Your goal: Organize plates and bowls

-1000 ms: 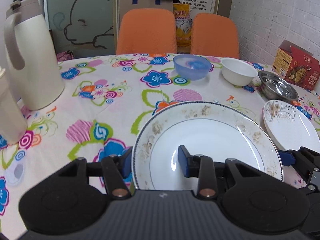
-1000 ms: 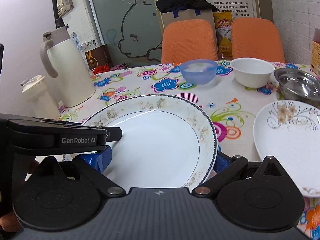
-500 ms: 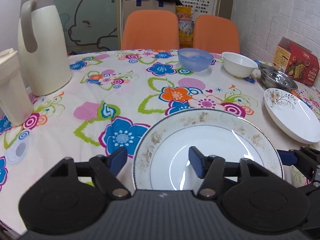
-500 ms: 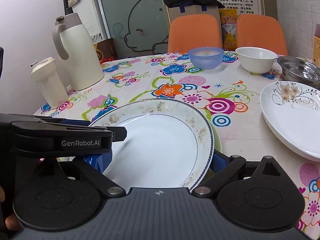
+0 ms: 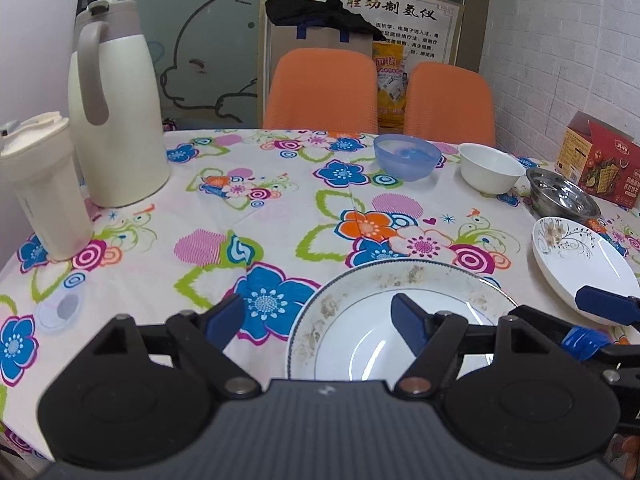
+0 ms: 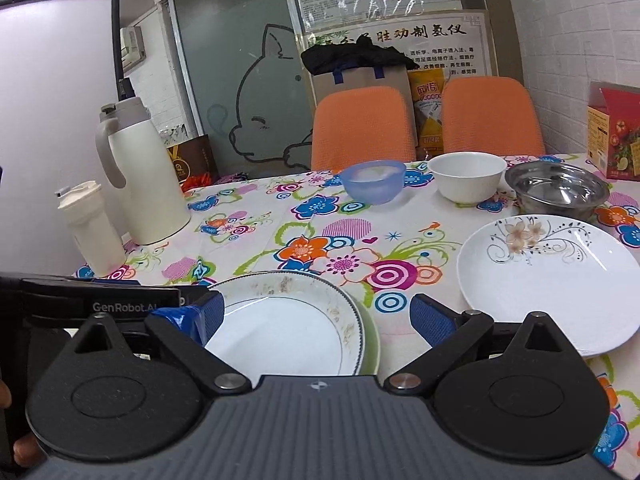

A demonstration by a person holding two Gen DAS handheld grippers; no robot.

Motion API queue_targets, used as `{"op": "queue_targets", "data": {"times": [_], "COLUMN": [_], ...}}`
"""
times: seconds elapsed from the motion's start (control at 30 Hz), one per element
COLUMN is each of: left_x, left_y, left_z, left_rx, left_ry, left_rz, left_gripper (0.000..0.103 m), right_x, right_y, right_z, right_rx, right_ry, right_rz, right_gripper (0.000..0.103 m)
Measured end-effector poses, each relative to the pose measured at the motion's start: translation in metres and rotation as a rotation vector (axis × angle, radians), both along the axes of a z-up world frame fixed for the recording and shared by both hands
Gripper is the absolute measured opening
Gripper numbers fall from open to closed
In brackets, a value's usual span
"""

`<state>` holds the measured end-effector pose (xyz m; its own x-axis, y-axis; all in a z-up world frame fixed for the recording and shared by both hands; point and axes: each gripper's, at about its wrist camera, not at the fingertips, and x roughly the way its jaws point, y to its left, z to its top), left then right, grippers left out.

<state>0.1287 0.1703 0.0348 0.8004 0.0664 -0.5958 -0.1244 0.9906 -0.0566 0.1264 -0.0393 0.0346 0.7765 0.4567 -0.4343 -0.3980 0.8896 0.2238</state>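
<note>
Both my tools have let go: left tool (image 5: pixel 318 322) and right tool (image 6: pixel 316 316) spread wide, speckled plate (image 6: pixel 280 320) resting on the counter (image 5: pixel 280 216).

Glossy glazed plate (image 5: pixel 360 344), shiny steel bowl (image 6: pixel 556 190), translucent blue plastic bowl (image 6: pixel 374 184), matt printed tablecloth (image 5: pixel 280 216).

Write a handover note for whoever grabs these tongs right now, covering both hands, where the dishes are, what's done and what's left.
Left tongs: open, holding nothing, straddling the near rim of the speckled plate.
Right tongs: open, holding nothing, beside that plate.
Done: speckled plate sits on a green plate at the near table edge.
Left: floral plate lies alone to the right; blue bowl, white bowl and steel bowl stand separately in a row at the far side, unstacked.
</note>
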Motion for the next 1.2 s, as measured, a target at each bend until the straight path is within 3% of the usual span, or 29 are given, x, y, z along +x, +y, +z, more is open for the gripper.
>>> {"op": "queue_targets", "data": {"times": [0.37, 0.57, 0.7, 0.83, 1.07, 1.2], "left_x": [-0.011, -0.012, -0.016, -0.023, -0.024, -0.02], "left_y": [0.02, 0.034, 0.044, 0.051, 0.065, 0.067], "left_z": [0.027, 0.024, 0.03, 0.032, 0.022, 0.019], "left_rx": [-0.03, -0.038, -0.026, -0.01, -0.069, -0.084], "left_ry": [-0.056, -0.028, -0.046, -0.058, -0.042, -0.039], "left_rz": [0.065, 0.128, 0.171, 0.19, 0.179, 0.175], "left_gripper": [0.075, 0.075, 0.075, 0.075, 0.075, 0.075], "right_x": [0.001, -0.005, -0.016, -0.018, -0.004, 0.002], "right_y": [-0.027, -0.006, 0.039, 0.085, 0.111, 0.101], "right_z": [0.0, -0.002, -0.001, -0.007, -0.024, -0.025], "right_rx": [0.065, 0.067, -0.005, -0.12, -0.246, -0.211], "right_ry": [0.023, 0.048, 0.019, -0.023, 0.007, 0.051], "right_rz": [-0.056, 0.082, 0.254, 0.344, 0.346, 0.344], "right_gripper": [0.087, 0.087, 0.087, 0.087, 0.089, 0.087]}}
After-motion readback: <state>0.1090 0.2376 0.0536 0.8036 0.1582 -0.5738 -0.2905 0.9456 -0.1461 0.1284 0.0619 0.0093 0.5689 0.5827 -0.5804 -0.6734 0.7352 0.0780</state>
